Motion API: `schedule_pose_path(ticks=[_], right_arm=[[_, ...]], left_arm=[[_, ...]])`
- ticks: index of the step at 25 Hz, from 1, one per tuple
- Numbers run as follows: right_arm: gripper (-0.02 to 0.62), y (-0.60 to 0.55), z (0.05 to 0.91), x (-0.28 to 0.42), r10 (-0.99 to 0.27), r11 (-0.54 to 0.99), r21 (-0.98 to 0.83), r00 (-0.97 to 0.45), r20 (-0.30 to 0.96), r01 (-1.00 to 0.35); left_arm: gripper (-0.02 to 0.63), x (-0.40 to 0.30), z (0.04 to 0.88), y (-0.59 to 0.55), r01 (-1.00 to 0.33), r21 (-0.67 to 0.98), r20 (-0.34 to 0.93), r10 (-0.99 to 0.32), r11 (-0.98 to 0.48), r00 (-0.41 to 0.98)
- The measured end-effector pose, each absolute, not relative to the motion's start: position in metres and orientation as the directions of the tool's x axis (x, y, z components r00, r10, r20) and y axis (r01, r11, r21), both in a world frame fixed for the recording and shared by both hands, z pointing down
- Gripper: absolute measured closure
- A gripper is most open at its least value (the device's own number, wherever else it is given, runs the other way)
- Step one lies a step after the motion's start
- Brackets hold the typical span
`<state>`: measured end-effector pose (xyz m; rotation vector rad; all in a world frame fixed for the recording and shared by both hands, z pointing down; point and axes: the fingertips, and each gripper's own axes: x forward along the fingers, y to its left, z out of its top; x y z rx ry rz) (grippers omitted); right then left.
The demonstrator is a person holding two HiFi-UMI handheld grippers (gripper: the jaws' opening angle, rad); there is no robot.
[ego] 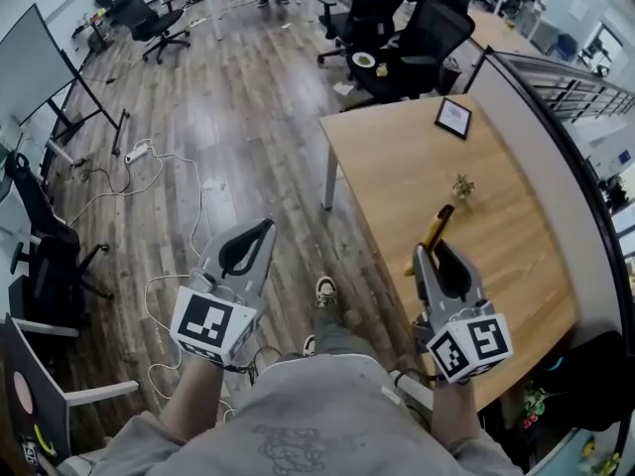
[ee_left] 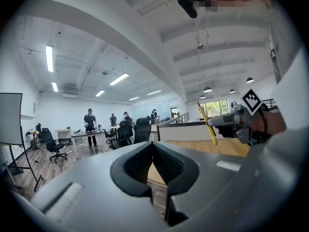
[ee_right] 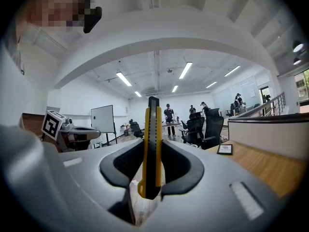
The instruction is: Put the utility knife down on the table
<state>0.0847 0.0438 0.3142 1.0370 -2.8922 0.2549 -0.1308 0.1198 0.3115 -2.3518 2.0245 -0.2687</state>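
Observation:
A yellow and black utility knife (ee_right: 151,146) stands between the jaws of my right gripper (ee_right: 150,175), which is shut on it. In the head view the utility knife (ego: 434,231) sticks out past the right gripper (ego: 438,258), over the near left part of the wooden table (ego: 427,167). My left gripper (ego: 253,238) hangs over the floor to the left of the table, shut with nothing in it. From the left gripper view the utility knife (ee_left: 207,123) shows at the right, tilted, above the table (ee_left: 212,147), beyond the left gripper (ee_left: 155,151).
On the table stand a small potted plant (ego: 462,186) and a framed picture (ego: 453,117). A grey partition (ego: 556,167) borders its far side. Office chairs (ego: 417,38) stand behind it, a whiteboard (ego: 35,62) and cables (ego: 159,167) lie at the left. Several people stand by far desks (ee_right: 170,116).

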Motion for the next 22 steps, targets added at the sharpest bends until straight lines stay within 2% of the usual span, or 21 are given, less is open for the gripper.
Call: schedule_pose_path(ticks=[11, 22], right_arm=[[0.472, -0.071, 0.34, 0.039, -0.64, 0.739, -0.16, -0.756, 0.139, -0.654], [0.472, -0.211, 0.346, -0.012, -0.673, 0.715, -0.089, -0.717, 0.18, -0.693]], left_arm=[[0.604, -0.182, 0.327, 0.003, -0.974, -0.153, 0.155, -0.978, -0.165, 0.141], [0.604, -0.224, 0.322, -0.152, -0.965, -0.151, 0.191, -0.964, -0.214, 0.184]])
